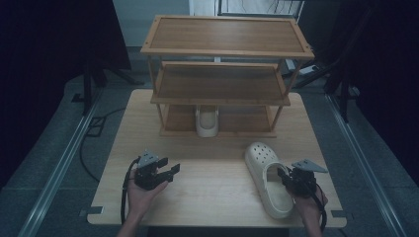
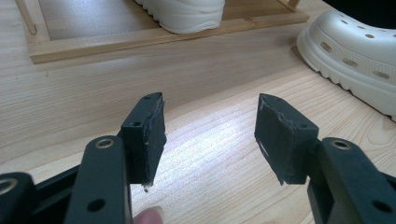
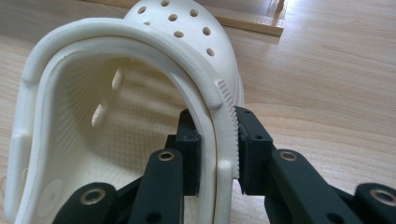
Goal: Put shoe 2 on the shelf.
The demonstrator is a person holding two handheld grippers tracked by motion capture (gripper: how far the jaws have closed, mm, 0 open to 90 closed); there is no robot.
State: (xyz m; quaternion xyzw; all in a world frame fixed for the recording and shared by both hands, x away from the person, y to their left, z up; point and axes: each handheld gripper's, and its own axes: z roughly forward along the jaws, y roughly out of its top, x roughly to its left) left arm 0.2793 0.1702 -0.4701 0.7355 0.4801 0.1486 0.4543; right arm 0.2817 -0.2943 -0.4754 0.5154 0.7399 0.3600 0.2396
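While pinching the side wall of the cream clog (image 3: 116,107), right gripper (image 3: 218,154) at the near right of the table (image 1: 212,192): one jaw inside the shoe opening, the other outside against the ribbed edge, pads pressed on the wall from both sides. Clog flat on its sole at the table's right, toe with its holes pointing away toward the shelf, heel nearest the person's hand. Left gripper (image 2: 210,135) at the near left, resting low over bare wood, jaws spread wide with nothing between them; a fingertip just visible under its body. Well apart from the right gripper, with open tabletop between. Farther back, a three-tier wooden shoe rack (image 1: 222,49) at the table's far edge. Second cream clog (image 1: 207,122) on the rack's lowest tier, heel toward the person, near the middle.
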